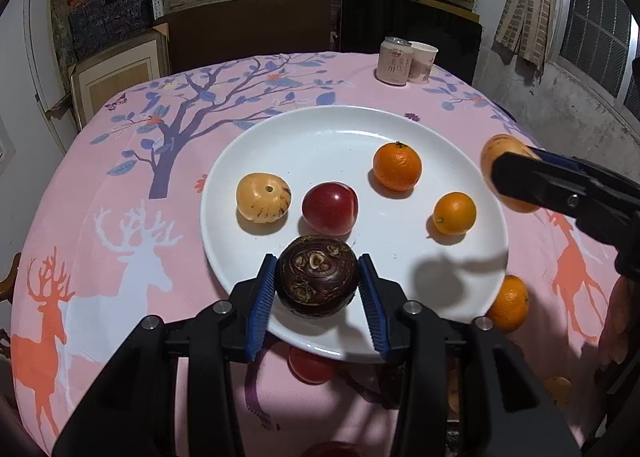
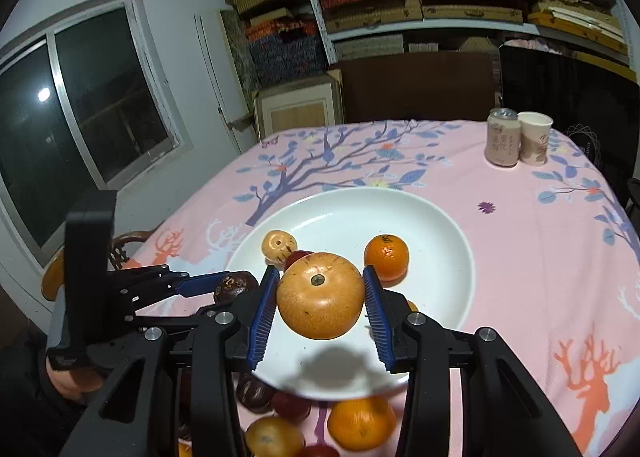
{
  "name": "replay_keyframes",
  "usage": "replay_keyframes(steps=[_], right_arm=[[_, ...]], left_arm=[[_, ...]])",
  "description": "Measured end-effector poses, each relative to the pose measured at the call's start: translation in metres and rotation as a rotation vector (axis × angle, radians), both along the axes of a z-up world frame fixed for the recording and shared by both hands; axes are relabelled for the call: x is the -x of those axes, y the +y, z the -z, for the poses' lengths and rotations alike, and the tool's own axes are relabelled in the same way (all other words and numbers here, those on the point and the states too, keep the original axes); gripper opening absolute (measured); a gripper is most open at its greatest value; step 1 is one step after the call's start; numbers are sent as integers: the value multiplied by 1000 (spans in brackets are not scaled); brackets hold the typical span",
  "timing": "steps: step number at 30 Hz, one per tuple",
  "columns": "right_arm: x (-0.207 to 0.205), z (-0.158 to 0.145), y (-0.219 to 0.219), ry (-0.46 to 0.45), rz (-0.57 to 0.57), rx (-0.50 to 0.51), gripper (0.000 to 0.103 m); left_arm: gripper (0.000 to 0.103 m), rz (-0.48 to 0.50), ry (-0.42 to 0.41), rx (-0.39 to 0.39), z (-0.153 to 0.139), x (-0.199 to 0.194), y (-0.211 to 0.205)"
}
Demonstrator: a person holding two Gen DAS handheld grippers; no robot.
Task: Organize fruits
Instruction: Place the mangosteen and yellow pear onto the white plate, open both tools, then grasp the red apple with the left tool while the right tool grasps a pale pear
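1. The left tool (image 1: 318, 289) is clenched on a dark brown round fruit (image 1: 317, 282), which is held between the two blue pads over the near rim of the white plate (image 1: 340, 125). Whether the fruit already rests on the plate cannot be told from the left wrist view.

2. The right tool (image 2: 320, 297) is closed around a large tan round fruit (image 2: 319, 295), with its stem end turned up toward the camera. The shadow seen on the plate below it suggests that it is carried above the near part of the plate.

3. The relation that matters is judged to be this: both held fruits lie directly over the plate, so the way to the free place is downward and a little forward. No long axis is to be considered, because both fruits are round.

4. On the plate are already seen a small tan fruit (image 1: 263, 198), a red fruit (image 1: 329, 209), a larger orange (image 1: 397, 166) and a smaller orange (image 1: 454, 213). The free space is found mainly at the near middle and at the far part.

5. The left tool is the nearer one to the plate surface, and it is held level and pointing forward. The right tool enters from the right side in the left wrist view, higher up.

6. More fruits lie on the pink tabletop (image 1: 120, 177) beside the near rim, for example an orange (image 1: 509, 303); these are judged not yet organized.
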State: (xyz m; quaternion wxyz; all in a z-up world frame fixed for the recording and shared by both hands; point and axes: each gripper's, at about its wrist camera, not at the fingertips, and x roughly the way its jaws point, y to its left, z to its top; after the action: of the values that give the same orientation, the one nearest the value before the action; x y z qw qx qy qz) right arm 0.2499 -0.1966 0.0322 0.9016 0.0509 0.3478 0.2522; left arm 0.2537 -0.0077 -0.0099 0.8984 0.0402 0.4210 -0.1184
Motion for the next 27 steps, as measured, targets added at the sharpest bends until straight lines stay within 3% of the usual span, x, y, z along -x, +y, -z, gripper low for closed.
replay_keyframes(steps=[6, 8, 9, 11, 18, 23, 27], right_arm=[[-27, 19, 19, 47, -14, 39, 43], [-25, 17, 16, 23, 5, 16, 64], [-22, 14, 14, 2, 17, 13, 69], [-14, 8, 7, -13, 24, 4, 69], [53, -5, -25, -69, 38, 1, 69], [109, 15, -61, -61, 94, -32, 72], [133, 32, -82, -11, 138, -78, 72]], left_arm=[[41, -14, 56, -11, 16, -22, -3], [61, -11, 60, 15, 14, -21, -1], [67, -17, 37, 23, 10, -18, 1], [76, -24, -7, 23, 1, -10, 4], [83, -12, -36, 52, -14, 50, 28], [85, 2, -20, 37, -3, 100, 44], [85, -12, 20, 24, 14, 111, 44]])
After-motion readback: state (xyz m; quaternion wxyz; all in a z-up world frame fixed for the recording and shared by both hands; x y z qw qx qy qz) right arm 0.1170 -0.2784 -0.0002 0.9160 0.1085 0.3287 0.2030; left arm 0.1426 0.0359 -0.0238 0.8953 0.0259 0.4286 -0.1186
